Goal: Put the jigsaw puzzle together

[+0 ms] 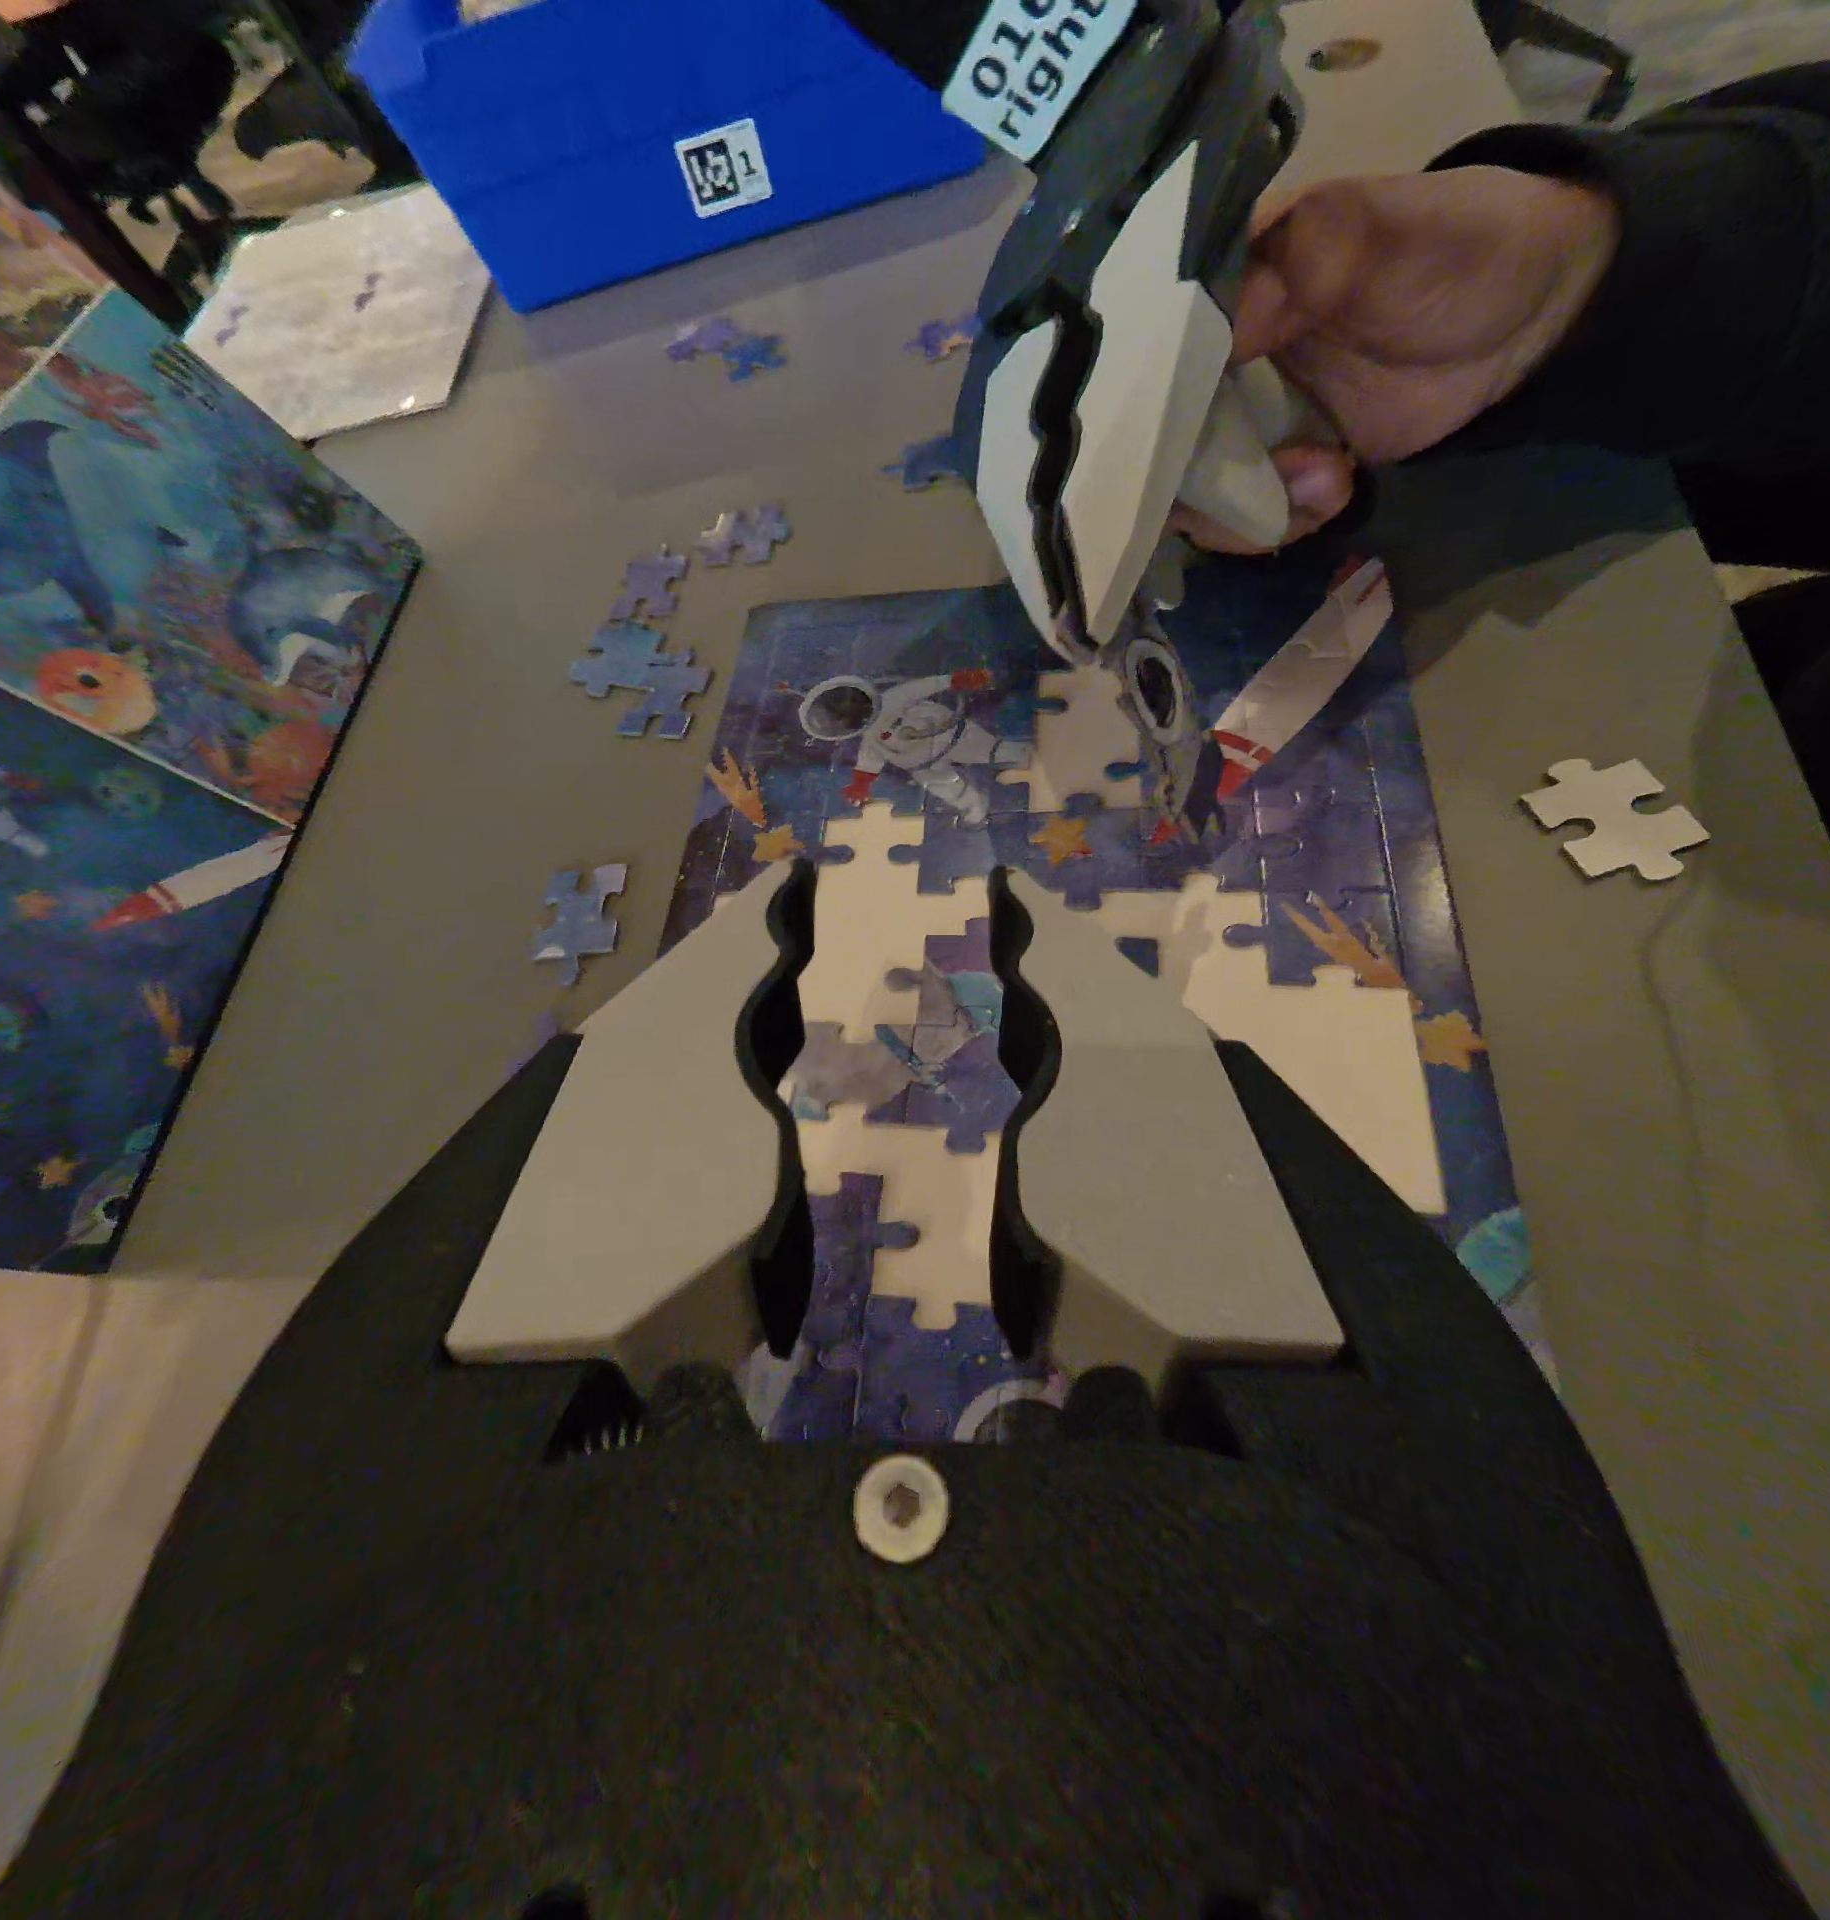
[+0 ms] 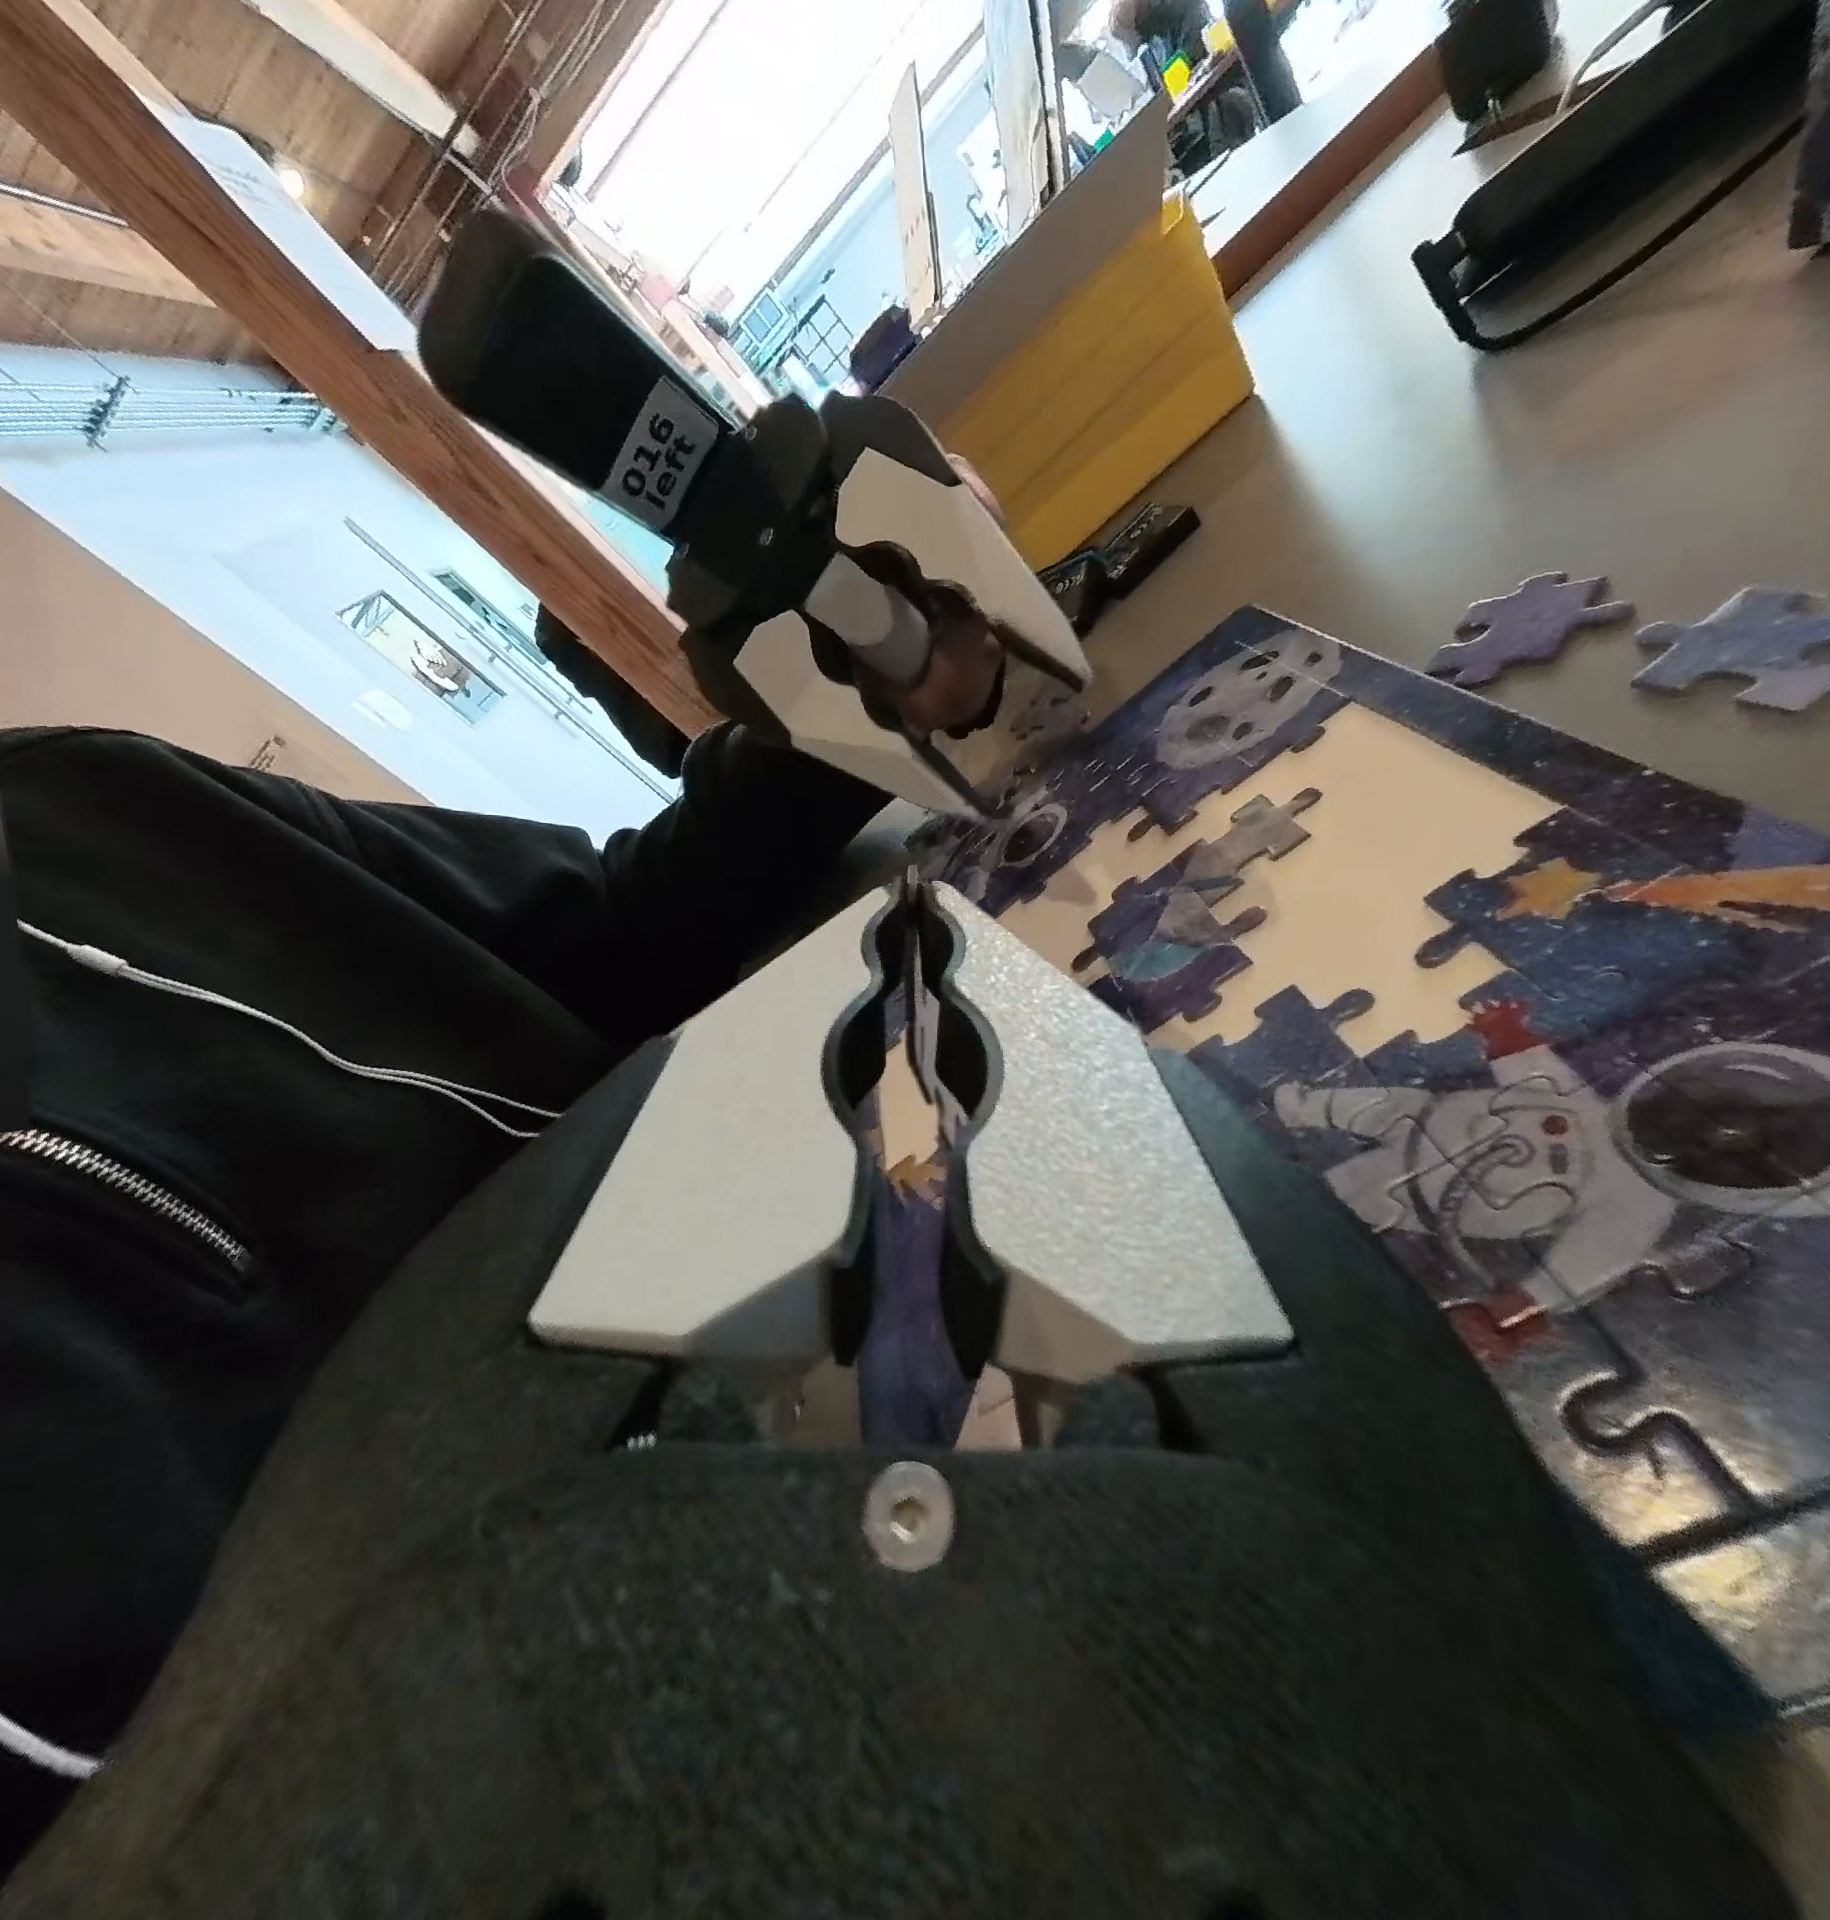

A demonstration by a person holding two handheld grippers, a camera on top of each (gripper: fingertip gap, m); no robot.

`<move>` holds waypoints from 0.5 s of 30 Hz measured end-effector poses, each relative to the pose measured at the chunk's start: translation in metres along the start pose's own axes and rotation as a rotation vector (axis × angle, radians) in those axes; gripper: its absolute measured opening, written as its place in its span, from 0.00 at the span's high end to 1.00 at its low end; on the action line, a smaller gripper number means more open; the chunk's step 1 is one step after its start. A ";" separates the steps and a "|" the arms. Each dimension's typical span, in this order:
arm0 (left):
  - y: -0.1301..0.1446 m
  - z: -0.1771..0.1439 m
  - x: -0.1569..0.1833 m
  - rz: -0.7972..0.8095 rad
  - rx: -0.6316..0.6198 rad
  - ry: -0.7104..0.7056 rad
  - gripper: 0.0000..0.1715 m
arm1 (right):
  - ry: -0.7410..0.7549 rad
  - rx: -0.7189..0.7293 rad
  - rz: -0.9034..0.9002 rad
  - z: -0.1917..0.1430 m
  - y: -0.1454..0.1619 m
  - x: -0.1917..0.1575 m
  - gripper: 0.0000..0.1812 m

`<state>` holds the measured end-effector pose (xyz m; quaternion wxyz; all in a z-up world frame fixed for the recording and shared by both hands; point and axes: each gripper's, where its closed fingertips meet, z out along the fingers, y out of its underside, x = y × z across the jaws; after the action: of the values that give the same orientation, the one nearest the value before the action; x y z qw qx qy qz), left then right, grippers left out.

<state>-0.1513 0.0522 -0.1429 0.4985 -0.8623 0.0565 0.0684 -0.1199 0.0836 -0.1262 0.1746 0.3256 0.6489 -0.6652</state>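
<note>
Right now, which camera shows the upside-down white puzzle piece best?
The left wrist view: the white piece lies alone, whole, on the table right of the puzzle. The right wrist view does not show it.

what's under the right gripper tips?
The right gripper pinches a puzzle piece over the puzzle, above a bare gap beside the astronaut. The fingers cover the piece's top edge.

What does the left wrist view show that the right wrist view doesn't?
Only the left wrist view: the blue bin, the picture box at left, and a face-down piece right of the puzzle.

Only the right wrist view: a yellow bin and, edge-on, the piece clamped in the right tool.

Both: the part-built puzzle with bare gaps, the astronaut, and the open left tool.
</note>
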 end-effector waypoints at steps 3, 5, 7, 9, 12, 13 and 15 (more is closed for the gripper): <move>0.000 0.001 0.000 -0.060 0.012 0.025 0.81 | 0.026 0.023 -0.009 -0.001 -0.004 0.003 1.00; 0.000 0.005 0.008 -0.159 0.020 0.112 0.75 | 0.025 0.050 -0.010 -0.003 -0.009 0.002 1.00; -0.004 0.010 0.017 -0.261 0.050 0.198 0.71 | -0.014 0.086 -0.007 -0.004 -0.015 -0.004 1.00; -0.014 0.013 0.023 -0.370 0.105 0.275 0.70 | -0.075 0.124 0.001 -0.005 -0.021 -0.014 1.00; -0.030 0.016 0.031 -0.489 0.168 0.373 0.66 | -0.107 0.162 0.010 -0.006 -0.027 -0.020 1.00; -0.032 0.018 0.036 -0.501 0.168 0.398 0.65 | -0.107 0.171 0.010 -0.006 -0.028 -0.020 1.00; -0.031 0.023 0.044 -0.508 0.140 0.425 0.65 | -0.094 0.193 0.007 -0.008 -0.031 -0.018 1.00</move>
<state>-0.1040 0.0865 -0.1360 0.5349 -0.8074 -0.0528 -0.2433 -0.1253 0.0907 -0.0903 0.1753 0.3114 0.5718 -0.7385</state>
